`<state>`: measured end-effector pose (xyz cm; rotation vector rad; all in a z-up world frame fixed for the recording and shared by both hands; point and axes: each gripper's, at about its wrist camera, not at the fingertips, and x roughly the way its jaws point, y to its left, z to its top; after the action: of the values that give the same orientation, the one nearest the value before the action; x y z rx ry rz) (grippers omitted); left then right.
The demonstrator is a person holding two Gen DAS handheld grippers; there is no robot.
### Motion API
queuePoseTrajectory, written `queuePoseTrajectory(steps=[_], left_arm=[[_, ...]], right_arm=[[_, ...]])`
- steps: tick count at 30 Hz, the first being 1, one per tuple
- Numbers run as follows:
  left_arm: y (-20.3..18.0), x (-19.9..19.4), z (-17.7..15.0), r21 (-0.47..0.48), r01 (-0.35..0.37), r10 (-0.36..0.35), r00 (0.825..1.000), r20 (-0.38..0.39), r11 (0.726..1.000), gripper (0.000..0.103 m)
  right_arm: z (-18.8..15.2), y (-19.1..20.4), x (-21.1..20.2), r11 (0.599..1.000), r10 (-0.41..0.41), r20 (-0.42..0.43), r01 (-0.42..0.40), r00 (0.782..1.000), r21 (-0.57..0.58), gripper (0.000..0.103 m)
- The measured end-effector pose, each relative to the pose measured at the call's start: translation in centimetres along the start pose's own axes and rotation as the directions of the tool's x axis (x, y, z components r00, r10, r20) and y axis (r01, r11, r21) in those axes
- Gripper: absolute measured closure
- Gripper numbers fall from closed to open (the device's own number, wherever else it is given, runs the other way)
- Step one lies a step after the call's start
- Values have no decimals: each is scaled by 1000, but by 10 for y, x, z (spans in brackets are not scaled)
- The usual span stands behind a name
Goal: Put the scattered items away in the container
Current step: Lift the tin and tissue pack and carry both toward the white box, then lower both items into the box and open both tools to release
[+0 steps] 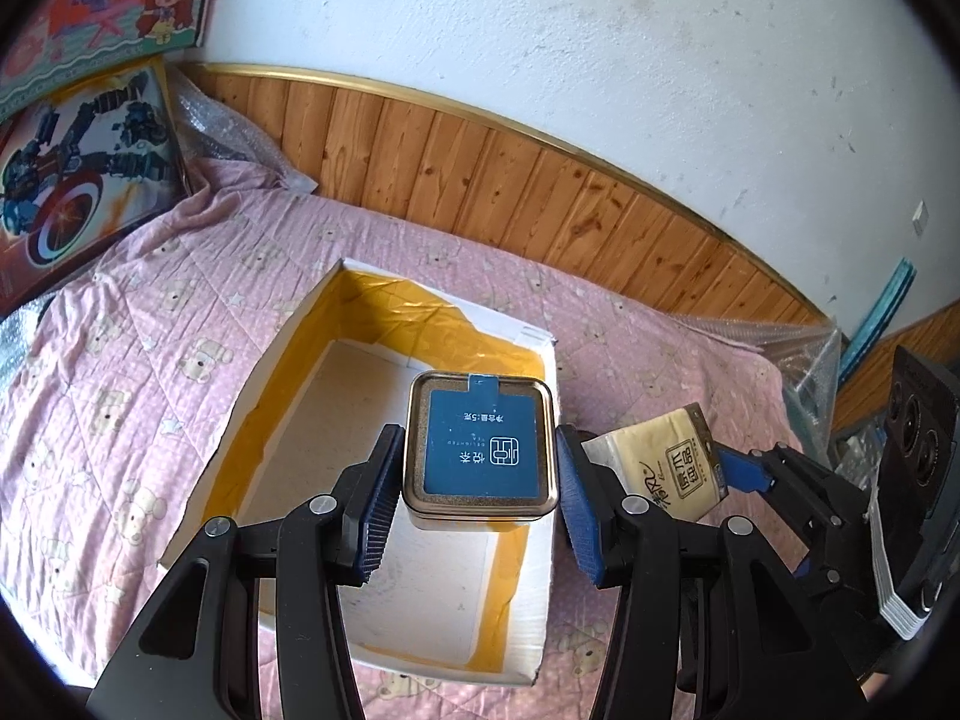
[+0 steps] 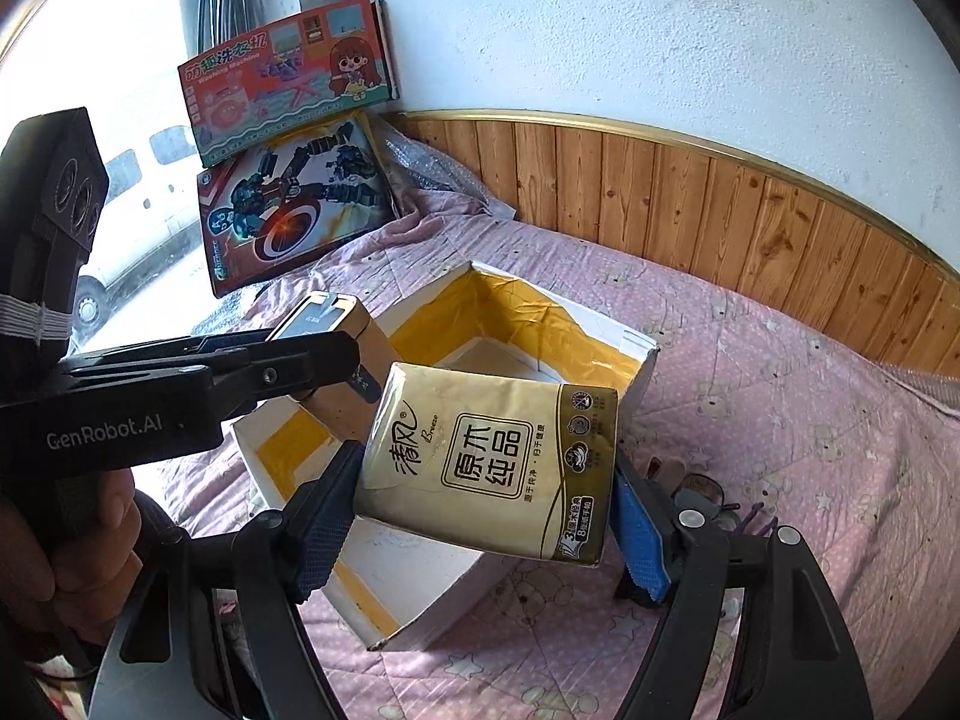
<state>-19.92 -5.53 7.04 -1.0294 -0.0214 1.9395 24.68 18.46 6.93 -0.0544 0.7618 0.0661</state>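
My left gripper point(image 1: 477, 483) is shut on a square gold tin with a blue label point(image 1: 480, 447) and holds it above the open white box lined with yellow tape point(image 1: 282, 468). My right gripper point(image 2: 483, 519) is shut on a gold tissue pack point(image 2: 489, 459) and holds it over the box's near right edge point(image 2: 636, 360). In the left wrist view the tissue pack point(image 1: 660, 462) and the right gripper point(image 1: 744, 474) sit just right of the tin. In the right wrist view the tin point(image 2: 336, 324) and the left gripper point(image 2: 354, 372) hang over the box's left side.
The box lies on a bed with a pink bear-print quilt point(image 1: 150, 312). Two toy boxes point(image 2: 288, 138) lean at the wall corner to the left. Wooden wall panelling point(image 1: 510, 180) runs behind. Dark small items point(image 2: 702, 492) lie on the quilt right of the box.
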Motion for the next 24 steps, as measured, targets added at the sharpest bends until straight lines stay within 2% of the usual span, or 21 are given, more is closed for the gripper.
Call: queuePoseTrajectory(steps=[10, 24], left_arm=[[20, 33, 21, -26, -16, 15, 998, -61, 1000, 52], [30, 95, 36, 32, -76, 80, 983, -166, 997, 52]], right_arm=[[19, 0, 38, 996, 0, -64, -6, 998, -91, 26], [29, -6, 99, 972, -42, -173, 1, 984, -235, 26]])
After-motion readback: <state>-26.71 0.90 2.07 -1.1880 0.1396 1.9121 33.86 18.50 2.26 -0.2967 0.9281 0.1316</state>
